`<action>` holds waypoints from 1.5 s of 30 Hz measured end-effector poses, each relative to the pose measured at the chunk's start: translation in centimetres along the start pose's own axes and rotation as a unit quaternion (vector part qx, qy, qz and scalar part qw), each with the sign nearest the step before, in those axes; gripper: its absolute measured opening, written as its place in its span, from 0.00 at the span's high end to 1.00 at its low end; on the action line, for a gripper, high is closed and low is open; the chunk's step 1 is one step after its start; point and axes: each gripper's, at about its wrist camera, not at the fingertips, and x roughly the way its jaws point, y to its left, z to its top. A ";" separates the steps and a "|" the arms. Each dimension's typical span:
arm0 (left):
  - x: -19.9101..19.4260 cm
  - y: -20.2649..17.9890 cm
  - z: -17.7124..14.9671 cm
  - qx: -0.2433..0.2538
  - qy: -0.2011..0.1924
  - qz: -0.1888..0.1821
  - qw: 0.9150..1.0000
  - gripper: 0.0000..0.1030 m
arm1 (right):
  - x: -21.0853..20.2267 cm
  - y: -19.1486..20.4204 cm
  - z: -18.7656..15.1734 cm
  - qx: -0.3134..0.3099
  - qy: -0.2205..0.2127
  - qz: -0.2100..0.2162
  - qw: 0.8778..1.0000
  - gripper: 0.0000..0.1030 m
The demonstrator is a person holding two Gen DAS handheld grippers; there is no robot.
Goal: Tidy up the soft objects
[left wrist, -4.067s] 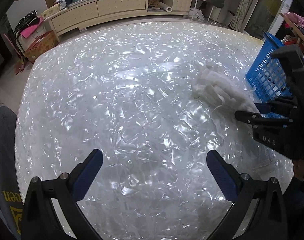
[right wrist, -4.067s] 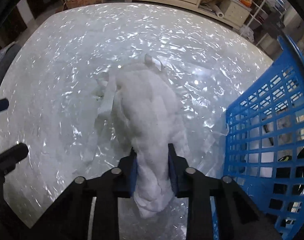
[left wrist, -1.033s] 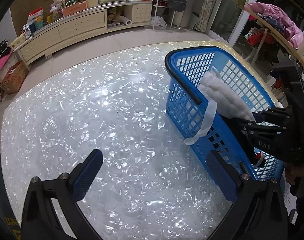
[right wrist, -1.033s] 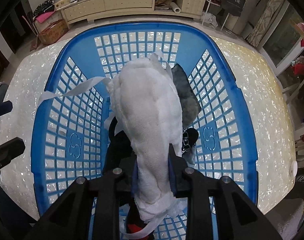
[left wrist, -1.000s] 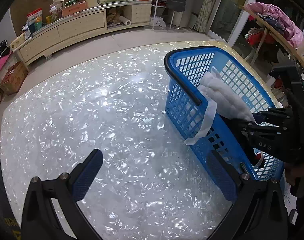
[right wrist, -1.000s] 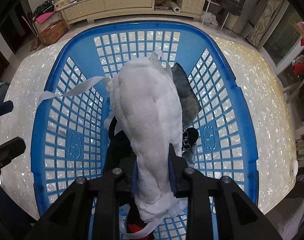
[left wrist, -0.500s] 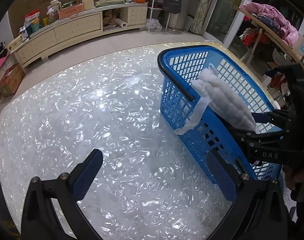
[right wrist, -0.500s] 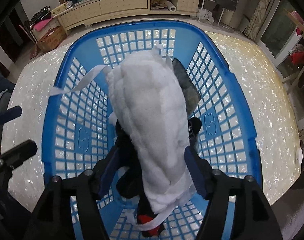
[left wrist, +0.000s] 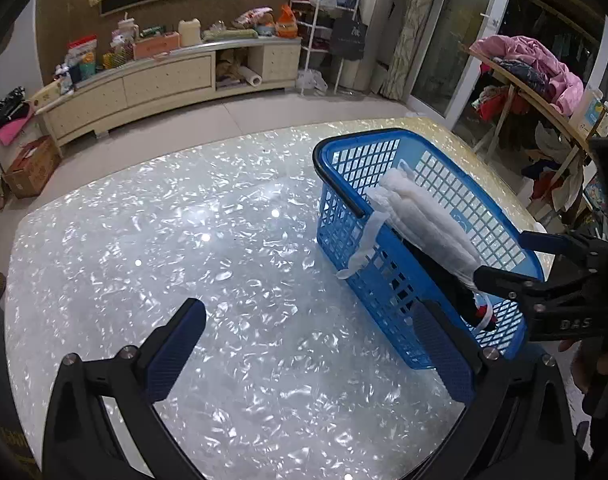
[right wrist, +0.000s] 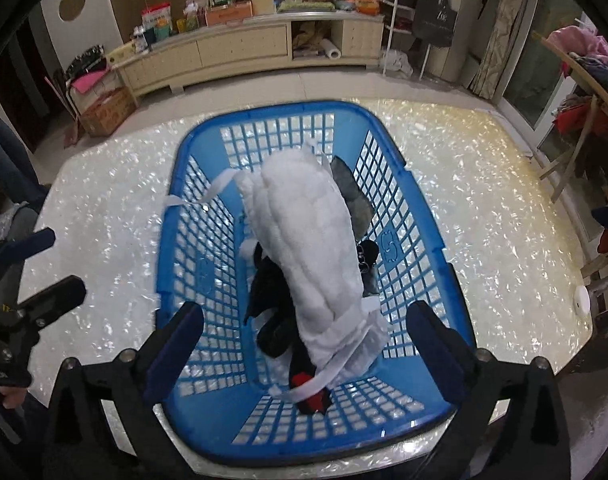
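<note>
— Presently, what is the state of the right gripper (right wrist: 304,344)?
— Jaws spread wide, having just been opening. The white padded cloth (right wrist: 308,248) lies between them but clear of both pads.
— Location of the cloth?
— Inside the blue basket (right wrist: 171,216), resting on dark garments (right wrist: 271,304). One white strap (left wrist: 362,246) hangs over the near rim on the outside.
— And the basket?
— Standing on the pearly table (left wrist: 183,240), towards its right edge in the left wrist view.
— Left gripper (left wrist: 308,350)?
— Open, nothing between its blue pads (left wrist: 171,354), held above bare tabletop just beside the basket.
</note>
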 end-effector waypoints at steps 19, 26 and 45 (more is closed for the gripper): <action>-12.5 -3.4 -4.1 -0.027 -0.176 0.065 0.982 0.00 | -12.1 3.1 -4.6 -0.006 -0.218 -0.011 0.976 0.00; -15.8 -4.7 -5.4 -0.017 -0.222 0.050 0.974 0.00 | -13.5 3.9 -5.8 -0.021 -0.240 -0.030 0.970 0.00; -18.4 -6.1 -6.1 -0.011 -0.243 0.039 0.969 0.00 | -13.7 3.9 -6.1 -0.027 -0.254 -0.029 0.966 0.00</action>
